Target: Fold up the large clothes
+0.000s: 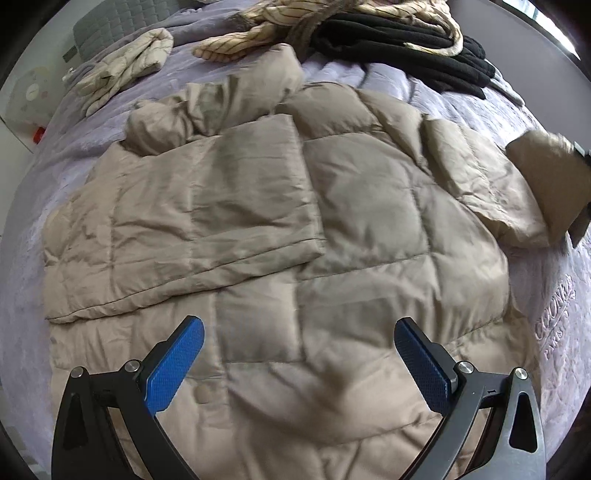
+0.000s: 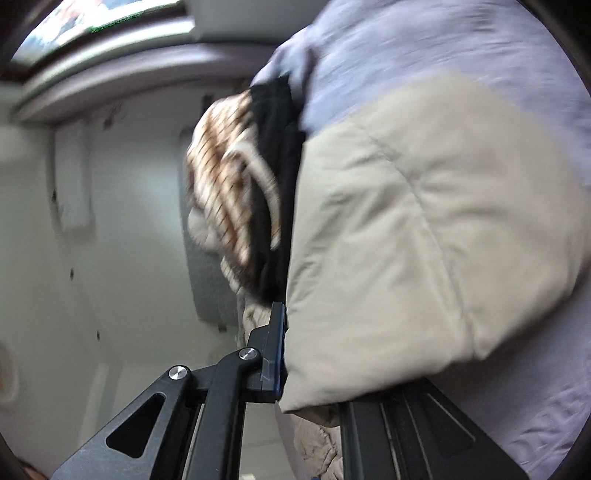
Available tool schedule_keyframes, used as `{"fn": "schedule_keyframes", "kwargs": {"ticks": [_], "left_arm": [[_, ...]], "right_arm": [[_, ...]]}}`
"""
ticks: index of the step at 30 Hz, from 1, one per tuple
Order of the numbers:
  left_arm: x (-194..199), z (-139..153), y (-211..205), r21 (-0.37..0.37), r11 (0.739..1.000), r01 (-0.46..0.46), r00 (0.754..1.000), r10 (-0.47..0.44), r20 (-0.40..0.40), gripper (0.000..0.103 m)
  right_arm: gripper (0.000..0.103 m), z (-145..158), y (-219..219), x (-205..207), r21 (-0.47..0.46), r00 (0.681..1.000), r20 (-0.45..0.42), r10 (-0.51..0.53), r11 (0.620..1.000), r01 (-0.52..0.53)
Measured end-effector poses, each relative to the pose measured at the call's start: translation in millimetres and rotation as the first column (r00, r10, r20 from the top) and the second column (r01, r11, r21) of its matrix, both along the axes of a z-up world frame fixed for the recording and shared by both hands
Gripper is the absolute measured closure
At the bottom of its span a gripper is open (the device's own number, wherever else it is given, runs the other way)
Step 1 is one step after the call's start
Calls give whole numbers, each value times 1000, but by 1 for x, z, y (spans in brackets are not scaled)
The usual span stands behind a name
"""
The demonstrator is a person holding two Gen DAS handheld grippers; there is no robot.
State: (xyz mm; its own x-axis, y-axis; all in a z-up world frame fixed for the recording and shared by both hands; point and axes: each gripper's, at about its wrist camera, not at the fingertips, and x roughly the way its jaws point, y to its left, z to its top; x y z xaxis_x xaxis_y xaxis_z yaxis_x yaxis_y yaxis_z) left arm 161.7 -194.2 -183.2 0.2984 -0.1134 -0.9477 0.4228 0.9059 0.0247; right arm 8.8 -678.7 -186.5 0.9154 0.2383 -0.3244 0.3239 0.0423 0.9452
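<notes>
Folding the beige puffer coat (image 1: pixel 295 206) is the step in hand: it lies spread over the middle of the bed (image 1: pixel 22 295), on the lilac cover, with one sleeve already laid across its body. The other sleeve (image 2: pixel 424 221) is lifted near the bed's right edge, pinched in the right gripper (image 2: pixel 291 354), whose fingers are closed on its cuff. That view is smeared with motion, so only one finger shows plainly and the grip is judged from the cloth bunched against it. The left gripper (image 1: pixel 299 354) hovers over the coat's lower hem, its blue fingers (image 1: pixel 177 365) spread wide and holding nothing.

The next move likely calls for carrying the held sleeve inward across the coat's body to lie beside the first, then letting go.

No container is in view. At the bed's far edge a striped cream garment (image 1: pixel 280 22) and a black garment (image 1: pixel 406 48) lie heaped together, apart from the coat.
</notes>
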Motion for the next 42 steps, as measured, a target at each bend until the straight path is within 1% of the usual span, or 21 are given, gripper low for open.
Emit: {"fn": "schedule_keyframes", "kwargs": {"ticks": [6, 9, 11, 13, 15, 16, 19, 23, 25, 26, 27, 28, 29, 30, 32, 35, 37, 38, 39, 41, 42], "left_arm": [[11, 1, 38, -14, 999, -36, 999, 36, 5, 0], [18, 0, 60, -13, 998, -58, 998, 58, 9, 0], [23, -1, 77, -17, 997, -77, 997, 77, 5, 0], [27, -1, 91, -21, 995, -94, 996, 94, 7, 0], [30, -1, 108, -24, 993, -112, 994, 112, 12, 0], [31, 0, 117, -23, 992, -122, 992, 122, 16, 0], [38, -1, 138, -17, 989, -149, 988, 149, 28, 0], [48, -1, 168, -23, 981, -193, 980, 194, 37, 0], [53, -2, 175, -26, 978, -208, 977, 209, 39, 0], [54, -2, 178, -28, 977, -213, 976, 214, 40, 0], [57, -3, 181, -34, 976, -216, 975, 218, 40, 0], [59, -3, 182, -43, 975, -217, 975, 219, 39, 0], [61, -3, 183, -59, 975, -216, 975, 218, 38, 0], [63, -2, 185, -73, 974, -214, 975, 217, 39, 0], [65, 1, 187, -94, 973, -212, 975, 217, 42, 0], [73, 4, 187, -139, 969, -206, 976, 214, 40, 0], [79, 7, 189, -185, 960, -209, 976, 218, 27, 0], [83, 8, 191, -211, 954, -214, 975, 223, 17, 0], [83, 9, 193, -229, 948, -220, 974, 228, 11, 0], [86, 11, 197, -266, 936, -232, 971, 240, 0, 0], [88, 12, 200, -285, 929, -236, 970, 244, -7, 0]], "right_arm": [[94, 37, 67, 64, -123, 982, 41, 185, 976, -179], [94, 54, 111, 98, -208, 957, 33, 287, 939, -275], [94, 64, 143, 119, -288, 933, -2, 360, 893, -345], [94, 72, 173, 138, -368, 906, -52, 421, 835, -409], [94, 77, 208, 155, -453, 869, -122, 480, 752, -479], [94, 76, 232, 164, -503, 842, -182, 508, 687, -524], [94, 62, 280, 180, -554, 777, -307, 549, 561, -615], [94, 16, 322, 191, -522, 683, -488, 544, 444, -728], [92, -7, 334, 191, -495, 639, -580, 505, 405, -769], [80, -10, 338, 191, -485, 627, -601, 495, 398, -779], [69, -12, 340, 192, -475, 620, -616, 487, 398, -785], [43, -12, 338, 188, -470, 625, -611, 486, 413, -780], [26, -5, 337, 184, -475, 639, -595, 488, 429, -769], [25, 1, 332, 179, -486, 656, -583, 479, 441, -754], [25, 17, 323, 171, -508, 689, -566, 452, 467, -724], [25, 33, 296, 161, -502, 755, -518, 402, 571, -649], [26, 30, 270, 159, -461, 790, -487, 372, 659, -595], [29, 27, 263, 160, -439, 803, -474, 362, 693, -572], [33, 22, 254, 162, -401, 821, -449, 352, 742, -537], [66, 13, 243, 166, -344, 847, -406, 342, 802, -488], [73, 8, 240, 168, -314, 859, -379, 345, 825, -470]]}}
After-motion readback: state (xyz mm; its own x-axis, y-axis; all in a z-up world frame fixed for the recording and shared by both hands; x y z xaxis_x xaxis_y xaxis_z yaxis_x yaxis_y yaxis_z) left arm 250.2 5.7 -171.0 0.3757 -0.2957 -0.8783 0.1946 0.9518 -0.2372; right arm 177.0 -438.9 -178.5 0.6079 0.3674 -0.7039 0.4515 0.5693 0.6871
